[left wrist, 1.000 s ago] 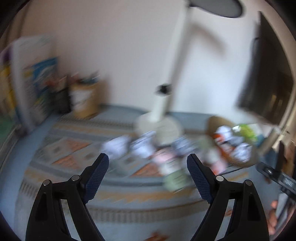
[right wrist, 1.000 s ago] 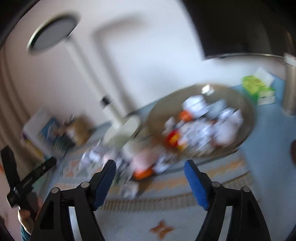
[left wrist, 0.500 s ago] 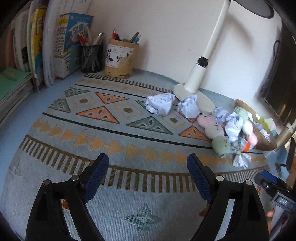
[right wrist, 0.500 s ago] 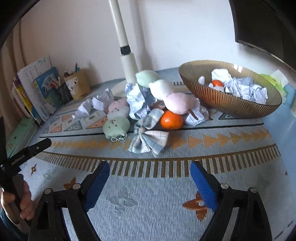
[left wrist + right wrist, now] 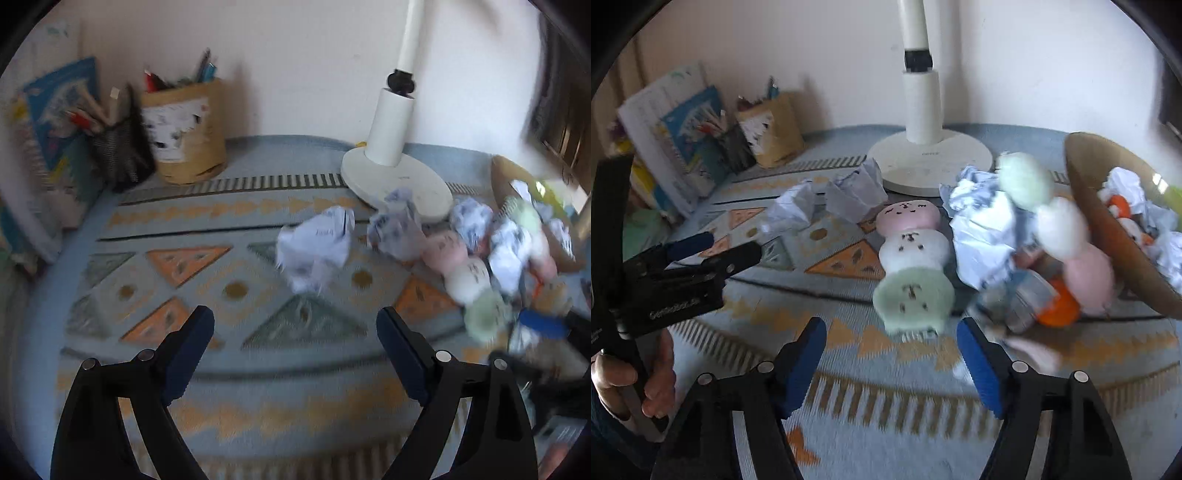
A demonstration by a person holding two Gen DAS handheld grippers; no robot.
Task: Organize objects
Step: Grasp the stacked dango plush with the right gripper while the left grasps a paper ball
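On the patterned mat, a crumpled paper ball (image 5: pixel 314 251) lies a little ahead of my left gripper (image 5: pixel 293 325), whose jaws are opening with nothing between them. A plush of pink, white and green lumps (image 5: pixel 912 254) lies lengthwise in the right wrist view. Its green end reaches the fingertip line of my right gripper (image 5: pixel 890 330). Those jaws are closing, and the pads stand apart from the plush. More paper balls (image 5: pixel 986 229), a second plush (image 5: pixel 1060 225) and an orange (image 5: pixel 1058 306) crowd against a brown bowl (image 5: pixel 1086 177).
A white lamp base (image 5: pixel 931 162) stands behind the pile. Pen holders (image 5: pixel 184 133) and upright books (image 5: pixel 679 136) line the back left. A hand (image 5: pixel 653 373) holds the left gripper (image 5: pixel 683 258) at the left of the right wrist view.
Both grippers have come forward and down toward the pile. The paper ball and the green plush end now sit much nearer. The right jaws stand narrower than before.
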